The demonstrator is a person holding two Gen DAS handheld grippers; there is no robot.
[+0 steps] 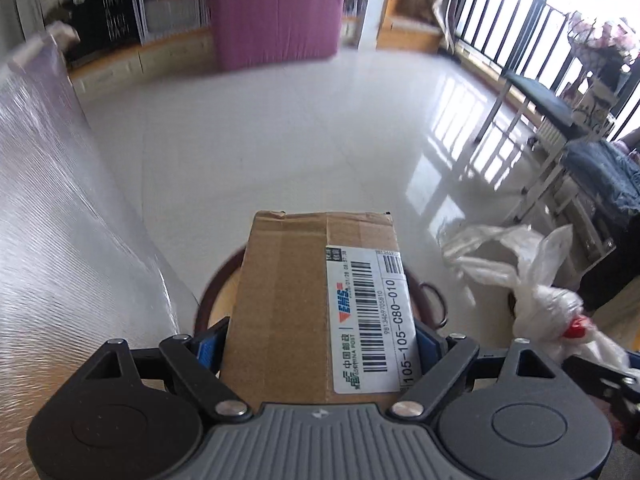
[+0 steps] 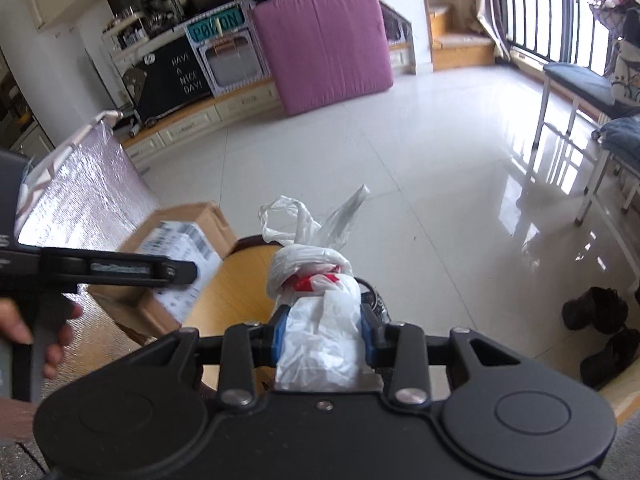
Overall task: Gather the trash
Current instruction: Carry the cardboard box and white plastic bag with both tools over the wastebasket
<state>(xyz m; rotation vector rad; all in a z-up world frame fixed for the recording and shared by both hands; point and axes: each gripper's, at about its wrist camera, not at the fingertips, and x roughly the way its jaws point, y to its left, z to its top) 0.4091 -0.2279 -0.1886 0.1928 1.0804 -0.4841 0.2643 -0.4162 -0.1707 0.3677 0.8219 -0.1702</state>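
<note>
My left gripper (image 1: 316,340) is shut on a brown cardboard parcel (image 1: 292,300) with a white shipping label, held level above a round wooden stool (image 1: 216,296). The parcel also shows in the right wrist view (image 2: 176,256), with the left gripper (image 2: 120,270) across it. My right gripper (image 2: 324,332) is shut on a tied white plastic trash bag (image 2: 320,320) with something red inside. The bag also shows at the right of the left wrist view (image 1: 532,280).
A silver foil-lined bag (image 1: 60,240) stands open at the left, also seen in the right wrist view (image 2: 84,196). A pink cushion (image 2: 324,48) leans against low cabinets at the back. A bench (image 2: 580,80), chairs and dark shoes (image 2: 600,320) stand at the right on the glossy white floor (image 2: 400,160).
</note>
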